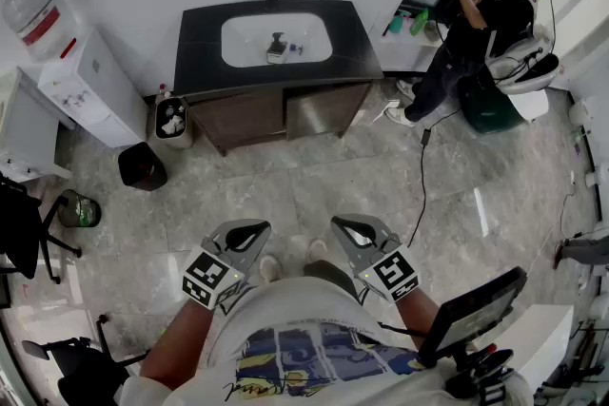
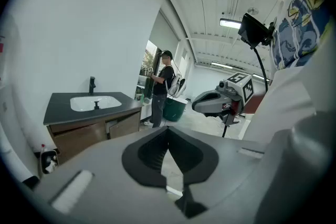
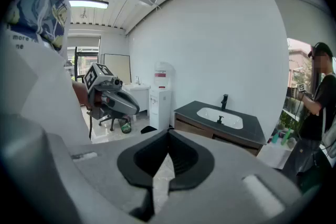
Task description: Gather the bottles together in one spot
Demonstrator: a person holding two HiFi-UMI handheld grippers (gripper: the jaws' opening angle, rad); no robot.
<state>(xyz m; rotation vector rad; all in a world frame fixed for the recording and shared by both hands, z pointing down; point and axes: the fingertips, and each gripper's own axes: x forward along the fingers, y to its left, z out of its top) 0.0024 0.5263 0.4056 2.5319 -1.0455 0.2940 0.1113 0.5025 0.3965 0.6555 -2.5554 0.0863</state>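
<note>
Both the left gripper (image 1: 244, 236) and the right gripper (image 1: 356, 231) are closed on nothing at lower centre, tucked near the body, seemingly because the green bottles (image 1: 420, 21) stand far off at upper right, beside the vanity (image 1: 200, 43).

Little can be read. In the right gripper view, the person's white shirt (image 3: 29, 60) carries small dark print that looks like "more"; the line beneath it is too small to tell. In the head view the shirt's hem bears a cursive line that is illegible. The cube (image 1: 211, 278) on the left claw (image 1: 251, 229) and the cube (image 1: 395, 273) on the right claw (image 1: 348, 225) show black-and-white square markers, patterns without letters. The red label (image 1: 40, 26) on the water dispenser (image 1: 90, 90) shows no legible print.
</note>
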